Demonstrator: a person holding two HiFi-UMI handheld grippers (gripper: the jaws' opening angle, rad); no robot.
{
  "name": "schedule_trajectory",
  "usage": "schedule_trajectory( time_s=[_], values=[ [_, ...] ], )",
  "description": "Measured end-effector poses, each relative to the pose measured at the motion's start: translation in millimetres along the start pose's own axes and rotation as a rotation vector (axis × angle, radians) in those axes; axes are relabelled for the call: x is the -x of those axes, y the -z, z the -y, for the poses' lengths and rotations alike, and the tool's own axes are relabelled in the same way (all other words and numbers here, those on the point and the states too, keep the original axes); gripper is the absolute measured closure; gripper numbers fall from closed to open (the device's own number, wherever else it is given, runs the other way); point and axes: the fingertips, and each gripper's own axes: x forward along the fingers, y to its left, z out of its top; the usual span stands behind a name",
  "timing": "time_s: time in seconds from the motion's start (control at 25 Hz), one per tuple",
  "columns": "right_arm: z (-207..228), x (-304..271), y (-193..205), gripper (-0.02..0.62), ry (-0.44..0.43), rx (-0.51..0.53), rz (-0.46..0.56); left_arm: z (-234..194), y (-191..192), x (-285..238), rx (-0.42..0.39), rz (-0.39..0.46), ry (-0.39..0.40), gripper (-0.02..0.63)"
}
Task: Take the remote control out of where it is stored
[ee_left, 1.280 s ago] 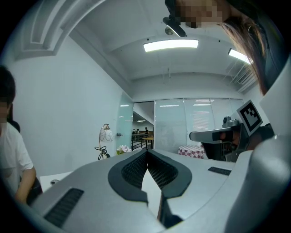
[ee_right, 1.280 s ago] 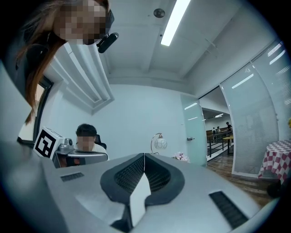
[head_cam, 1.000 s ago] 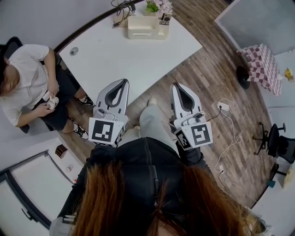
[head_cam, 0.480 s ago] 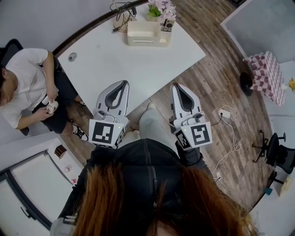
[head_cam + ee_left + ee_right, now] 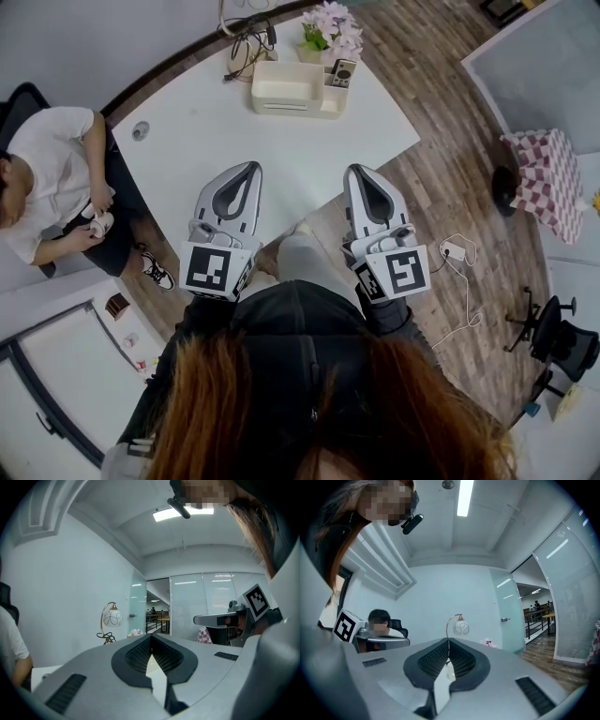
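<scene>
Head view: left claw (image 5: pixel 251 170) and right claw (image 5: pixel 356 172) both clenched, empty, well short of the remote control (image 5: pixel 341 72) standing in the cream organizer's (image 5: pixel 286 91) end slot on the bench (image 5: pixel 234 131); risk: arriving clenched would likely knock it or the flowers (image 5: pixel 332 25) over.

Bare tabletop (image 5: pixel 234 131) up to the organizer (image 5: pixel 286 91); flowers (image 5: pixel 335 26), perhaps cables (image 5: pixel 246 45), close behind.
</scene>
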Motion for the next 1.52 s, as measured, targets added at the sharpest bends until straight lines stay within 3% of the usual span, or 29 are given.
schedule_trajectory(
  time_s=[0.36,0.64,1.16,1.52],
  values=[
    [66,-28,-20,0.58,-0.01,0.003,0.038,1,-15,-68,0.002,0.006,-0.031,0.597],
    [100,-51,-13,0.58,-0.021,0.0,0.006,1,-13,-100,0.019,-0.018,-0.058,0.597],
    [107,-71,-8,0.58,0.047,-0.027,-0.01,-21,-6,-117,0.029,-0.035,-0.01,0.597],
    [107,-89,-3,0.58,0.067,-0.011,-0.032,-30,-10,-127,0.036,-0.002,0.007,0.597]
  ],
)
